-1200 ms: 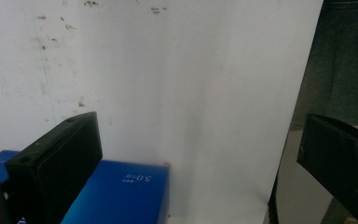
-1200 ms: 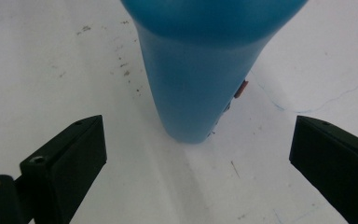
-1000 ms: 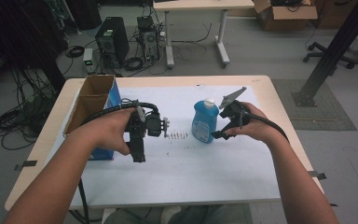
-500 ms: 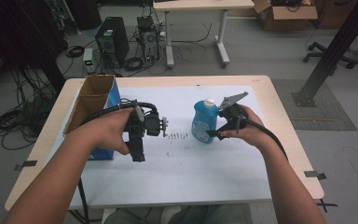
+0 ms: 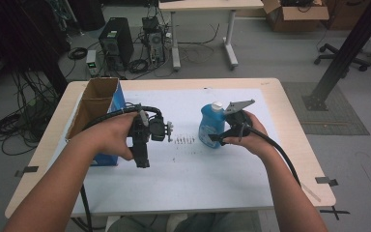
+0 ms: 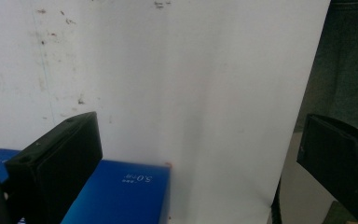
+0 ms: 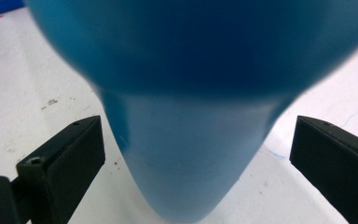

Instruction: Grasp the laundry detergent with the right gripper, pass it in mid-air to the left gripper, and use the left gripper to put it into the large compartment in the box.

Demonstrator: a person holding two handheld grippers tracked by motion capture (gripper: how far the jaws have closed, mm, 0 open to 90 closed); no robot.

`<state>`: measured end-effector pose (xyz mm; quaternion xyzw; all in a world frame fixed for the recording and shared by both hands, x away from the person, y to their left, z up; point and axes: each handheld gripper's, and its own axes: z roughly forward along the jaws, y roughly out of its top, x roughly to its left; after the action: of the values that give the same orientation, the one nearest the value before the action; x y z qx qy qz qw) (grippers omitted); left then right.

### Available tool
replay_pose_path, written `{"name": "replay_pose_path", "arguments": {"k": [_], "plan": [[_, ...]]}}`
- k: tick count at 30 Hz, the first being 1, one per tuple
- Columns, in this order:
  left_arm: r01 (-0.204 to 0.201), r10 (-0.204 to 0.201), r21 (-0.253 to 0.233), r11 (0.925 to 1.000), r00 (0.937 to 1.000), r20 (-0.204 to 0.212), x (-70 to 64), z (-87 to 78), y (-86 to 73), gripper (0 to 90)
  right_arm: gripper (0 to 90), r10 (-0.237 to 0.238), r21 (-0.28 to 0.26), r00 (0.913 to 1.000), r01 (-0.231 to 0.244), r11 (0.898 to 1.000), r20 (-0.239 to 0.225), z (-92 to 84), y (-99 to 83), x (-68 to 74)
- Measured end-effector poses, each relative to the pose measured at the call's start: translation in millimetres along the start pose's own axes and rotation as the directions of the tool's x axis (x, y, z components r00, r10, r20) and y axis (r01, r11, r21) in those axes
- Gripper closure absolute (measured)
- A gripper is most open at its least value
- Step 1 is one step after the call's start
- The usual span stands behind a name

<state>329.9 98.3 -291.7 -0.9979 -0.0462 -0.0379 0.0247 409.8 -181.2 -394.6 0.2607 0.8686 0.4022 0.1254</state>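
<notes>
The table [image 5: 290, 145] is bearing a cardboard box [image 5: 94, 104] at its left and a blue bottle [image 5: 210, 124] standing upright near the middle. The right gripper [image 7: 196, 154] is straddling the bottle, jaws spread, not touching. The left gripper [image 6: 200, 154] is hovering with jaws apart, holding nothing.

The blue box [image 6: 121, 193] carries small white print, seen upside down in the left gripper view, reading "5.0" followed by letters too small to make out. The blue bottle [image 5: 211, 124] shows no legible label.
</notes>
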Motion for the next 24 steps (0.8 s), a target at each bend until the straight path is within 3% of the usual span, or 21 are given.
{"name": "replay_pose_path", "arguments": {"k": [5,24], "plan": [[0.001,-0.001,-0.001,1.0000,1.0000,0.002,0.0,0.0,-0.5,0.2,2.8,0.008,-0.033,0.9999,-0.007,0.999,0.010,1.6,-1.2,1.0],[0.003,-0.003,0.000,1.0000,1.0000,0.004,-0.8,-0.1,-3.1,0.2,5.5,0.030,-0.072,0.9988,-0.027,0.997,0.040,14.2,-9.6,5.8]]}}
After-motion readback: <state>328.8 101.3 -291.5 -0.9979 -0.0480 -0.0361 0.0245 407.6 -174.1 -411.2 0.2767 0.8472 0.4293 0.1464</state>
